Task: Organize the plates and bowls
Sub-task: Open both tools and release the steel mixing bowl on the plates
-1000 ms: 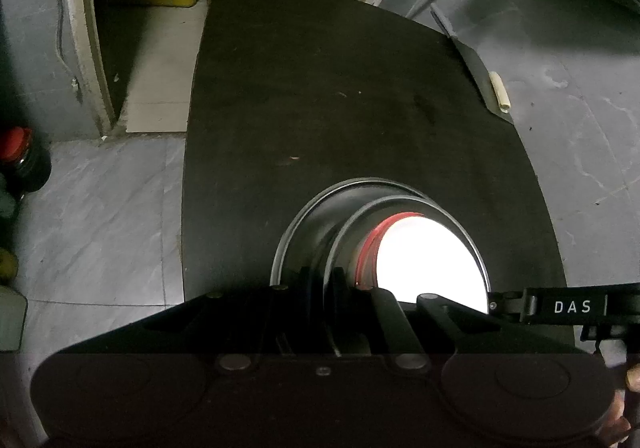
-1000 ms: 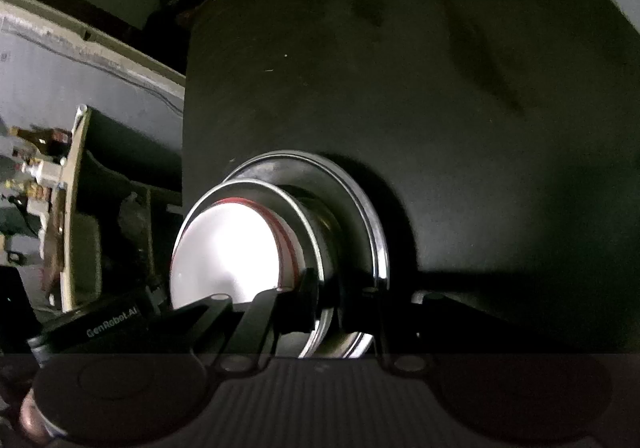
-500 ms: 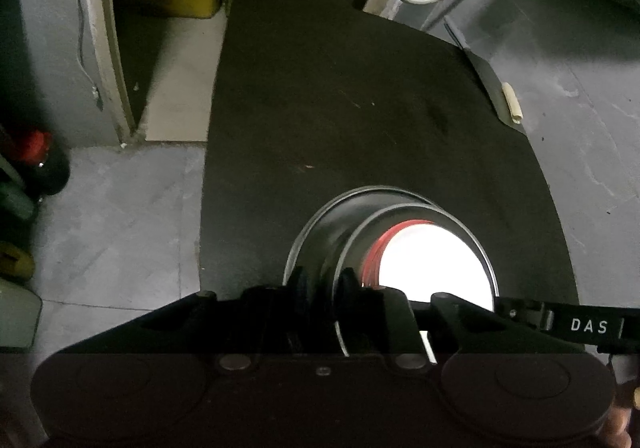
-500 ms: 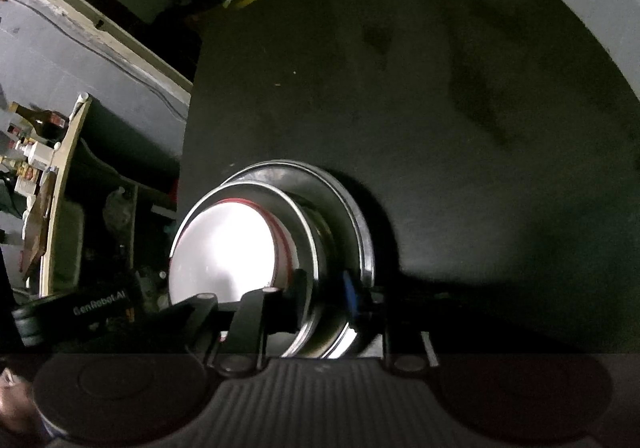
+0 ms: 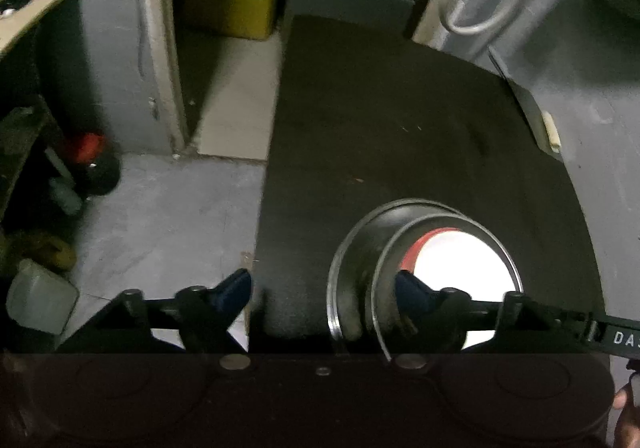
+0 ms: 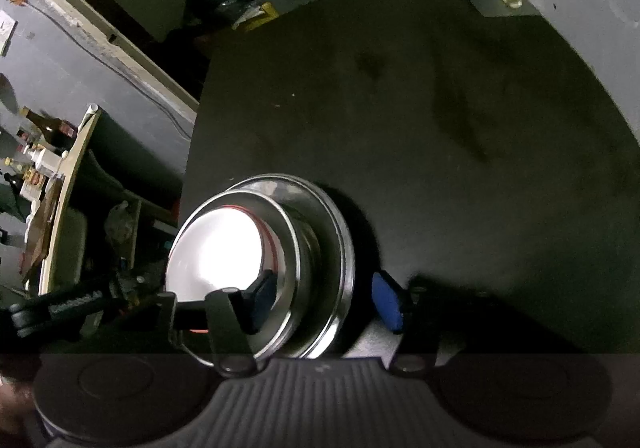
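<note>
A stack of nested dishes sits near the front edge of the black table [image 5: 400, 128]: a steel plate [image 5: 352, 244] at the bottom, a steel bowl [image 5: 394, 248] in it, and a white bowl with a red rim [image 5: 456, 260] innermost. My left gripper [image 5: 324, 290] is open, its jaws straddling the stack's left rim. My right gripper [image 6: 326, 298] is open, its jaws straddling the steel plate [image 6: 340, 248] and steel bowl [image 6: 298, 244] at the right rim; the white bowl [image 6: 216, 244] lies beside it.
A cream roll [image 5: 550, 132] lies at the table's far right edge. Beyond the left edge are the grey floor [image 5: 160, 216], a red-capped dark bottle [image 5: 94, 164], a yellow box [image 5: 228, 8] and a shelf with bottles [image 6: 40, 156].
Both grippers have opened from shut on the stack's rims. Both have drawn back and up a little, and the stack rests on the table.
</note>
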`<state>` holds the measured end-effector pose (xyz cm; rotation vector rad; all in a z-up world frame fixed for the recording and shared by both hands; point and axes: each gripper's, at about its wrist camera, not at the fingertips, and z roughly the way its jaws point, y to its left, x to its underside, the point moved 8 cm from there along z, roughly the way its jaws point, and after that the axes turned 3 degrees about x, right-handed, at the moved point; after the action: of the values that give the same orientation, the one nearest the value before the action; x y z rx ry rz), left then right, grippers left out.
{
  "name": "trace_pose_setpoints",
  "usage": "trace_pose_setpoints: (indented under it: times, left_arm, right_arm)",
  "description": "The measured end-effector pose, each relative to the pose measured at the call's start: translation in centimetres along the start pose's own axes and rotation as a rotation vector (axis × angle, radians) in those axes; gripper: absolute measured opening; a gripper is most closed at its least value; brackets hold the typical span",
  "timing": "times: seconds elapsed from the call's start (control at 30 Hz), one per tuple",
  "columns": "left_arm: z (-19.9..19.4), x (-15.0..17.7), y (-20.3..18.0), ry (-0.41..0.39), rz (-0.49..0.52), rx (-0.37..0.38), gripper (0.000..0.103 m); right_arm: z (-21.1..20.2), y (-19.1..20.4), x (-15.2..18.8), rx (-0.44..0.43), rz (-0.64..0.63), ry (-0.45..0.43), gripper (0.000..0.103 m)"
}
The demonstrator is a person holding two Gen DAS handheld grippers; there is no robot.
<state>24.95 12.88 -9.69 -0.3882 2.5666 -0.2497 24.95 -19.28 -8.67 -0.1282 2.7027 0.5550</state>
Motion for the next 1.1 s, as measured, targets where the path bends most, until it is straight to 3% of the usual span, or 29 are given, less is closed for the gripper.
trace_pose_setpoints:
  times: [0.07,0.13,0.4,0.77,1.0,1.1]
  left_arm:
    - [-0.8,0.1,0.1,-0.021,-0.003,-0.026,0.096]
    - [-1.6,0.3,0.2,-0.036,-0.007,-0.048,0.102]
    - [-4.1,0.7,-0.3,-0.102,0.021,-0.017,0.102]
    - [-8.0,1.5,-0.7,-0.223,0.088,0.073,0.102]
    - [-13.1,2.6,-1.2,-0.463,0.164,0.076,0.102]
    - [-14.7,3.6,-1.4,-0.535,0.2,0.062,0.102]
  right_arm:
    - [-0.4,0.0,-0.1,-0.001,-0.011,-0.023,0.068]
    - [-0.8,-0.1,-0.2,-0.011,-0.02,-0.048,0.084]
    - [-4.2,0.6,0.1,0.006,-0.103,-0.181,0.103]
    - [-9.8,2.9,3.0,0.062,-0.118,-0.422,0.103]
    - [-14.1,3.0,6.2,0.124,-0.098,-0.605,0.103]
    - [-14.9,2.4,7.8,0.153,-0.083,-0.638,0.103]
